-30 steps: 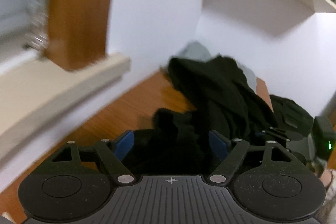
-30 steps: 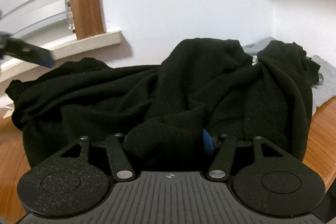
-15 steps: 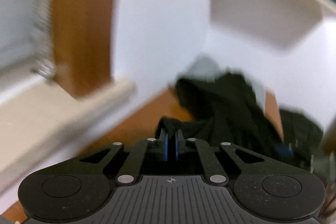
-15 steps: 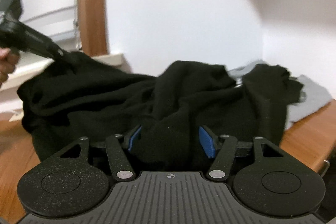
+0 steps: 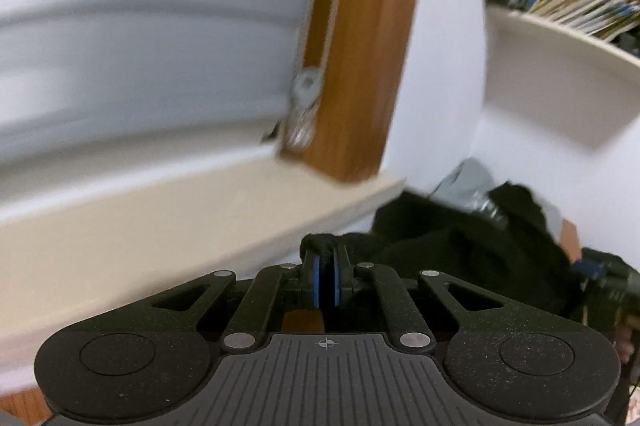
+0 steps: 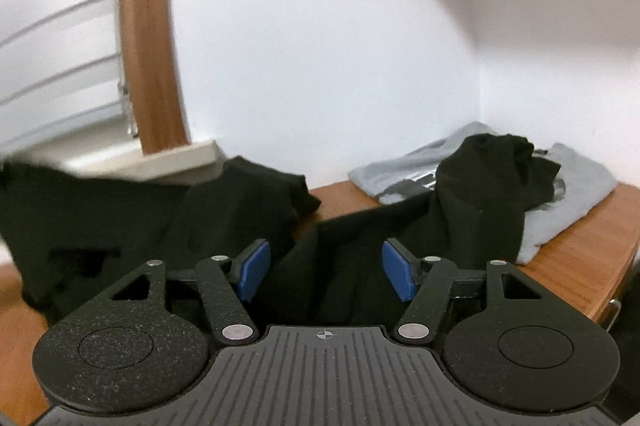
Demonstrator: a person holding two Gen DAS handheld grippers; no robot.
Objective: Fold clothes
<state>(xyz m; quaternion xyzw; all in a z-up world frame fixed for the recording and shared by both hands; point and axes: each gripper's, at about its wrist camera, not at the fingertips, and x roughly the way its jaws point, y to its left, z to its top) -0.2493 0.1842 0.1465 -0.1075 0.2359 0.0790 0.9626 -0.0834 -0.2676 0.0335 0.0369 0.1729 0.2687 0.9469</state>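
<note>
In the left wrist view the left tool sits at lower centre with its blue pads almost together, pinching a small bunch of the black garment; the cloth bulges just above the fingertips and trails off to the right of the frame. Behind it a cream window sill crosses the middle left, with a wooden window frame rising above it, all blurred. At upper right a shelf carries books and papers; red marks on one dark spine are too blurred to read.

In the right wrist view the right tool is at lower centre, its jaws opening, the blue pads well apart. Black cloth lies between and beyond them, and neither pad visibly presses on it. The black garment stretches from the left edge across the wooden bench to a hump at centre right, where it rests on a grey shirt. The shirt shows a dark print, partly covered and unreadable.
</note>
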